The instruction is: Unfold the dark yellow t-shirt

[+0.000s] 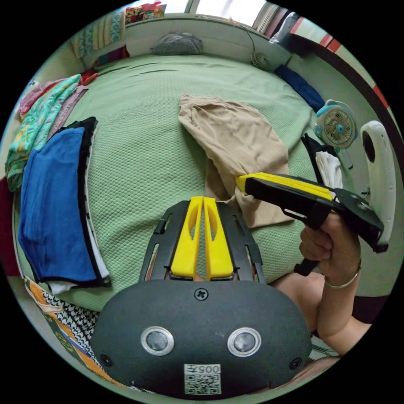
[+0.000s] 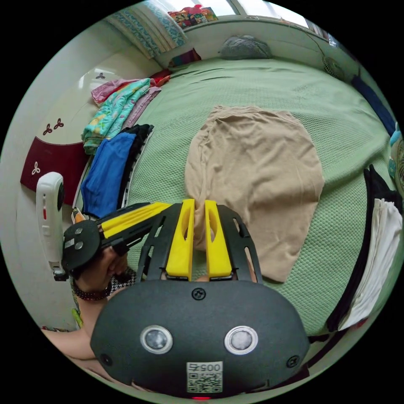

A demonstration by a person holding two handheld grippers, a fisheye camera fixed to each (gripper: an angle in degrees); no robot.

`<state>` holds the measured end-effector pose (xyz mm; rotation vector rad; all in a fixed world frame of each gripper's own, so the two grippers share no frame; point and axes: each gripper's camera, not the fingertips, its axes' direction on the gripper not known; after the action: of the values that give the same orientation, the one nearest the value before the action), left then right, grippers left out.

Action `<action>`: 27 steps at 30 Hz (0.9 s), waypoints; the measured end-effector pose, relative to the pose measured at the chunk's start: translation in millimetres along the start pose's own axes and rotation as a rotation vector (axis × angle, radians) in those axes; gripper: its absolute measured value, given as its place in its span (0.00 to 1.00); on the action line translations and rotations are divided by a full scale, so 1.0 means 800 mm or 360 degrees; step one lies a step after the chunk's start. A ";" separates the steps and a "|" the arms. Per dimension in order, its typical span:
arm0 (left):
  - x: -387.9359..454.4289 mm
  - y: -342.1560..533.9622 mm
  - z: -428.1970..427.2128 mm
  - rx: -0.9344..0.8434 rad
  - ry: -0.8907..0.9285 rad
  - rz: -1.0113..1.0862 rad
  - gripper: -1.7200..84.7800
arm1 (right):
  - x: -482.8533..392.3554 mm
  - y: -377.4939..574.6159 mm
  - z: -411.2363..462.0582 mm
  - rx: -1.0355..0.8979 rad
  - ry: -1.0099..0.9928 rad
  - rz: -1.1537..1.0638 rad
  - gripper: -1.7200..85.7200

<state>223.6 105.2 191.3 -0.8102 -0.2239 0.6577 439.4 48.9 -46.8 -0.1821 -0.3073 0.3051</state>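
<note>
Left gripper (image 1: pixel 203 200): jaws pressed together, nothing between them, hovering over green bed cover (image 1: pixel 139 160). Right gripper (image 2: pixel 199 204): jaws nearly together, pinching near-edge fold of tan, dark yellow t-shirt (image 2: pixel 256 176); actual clamping hard to confirm, tips partly masked by cloth. In left gripper view, right gripper tip meets shirt edge. Shirt lies folded mid-bed, long axis running from near edge toward far pillow (image 2: pixel 245 47); sleeves and neck not discernible. Blue folded garment (image 1: pixel 54 202) atop stack at one bed side; black-and-white pile (image 2: pixel 374 252) at the other, cut off by frame edge.

Home bedroom: green bed (image 1: pixel 139 160), pillow (image 1: pixel 176 44), clothes stacks (image 1: pixel 54 202).
</note>
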 end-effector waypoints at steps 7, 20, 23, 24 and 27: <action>0.014 -0.003 0.012 -0.0011 0.0118 0.0169 0.08 | 0.022 -0.006 -0.012 -0.0011 -0.0036 0.0037 0.02; 0.013 -0.002 0.015 0.0030 0.0137 0.0201 0.12 | 0.030 -0.005 -0.035 -0.0010 -0.0051 0.0012 0.06; 0.008 -0.005 0.023 -0.0013 0.0152 0.0171 0.12 | 0.028 -0.001 -0.042 -0.0002 -0.0046 -0.0030 0.10; 0.008 -0.006 0.025 -0.0029 0.0159 0.0174 0.12 | 0.028 0.000 -0.043 -0.0008 -0.0060 -0.0034 0.12; 0.012 -0.006 0.027 -0.0033 0.0146 0.0200 0.11 | 0.024 0.001 -0.042 -0.0034 -0.0093 -0.0065 0.15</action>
<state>224.0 122.1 209.0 -0.8770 -0.0975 0.7352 467.3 51.6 -73.5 -0.1879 -0.3720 0.2671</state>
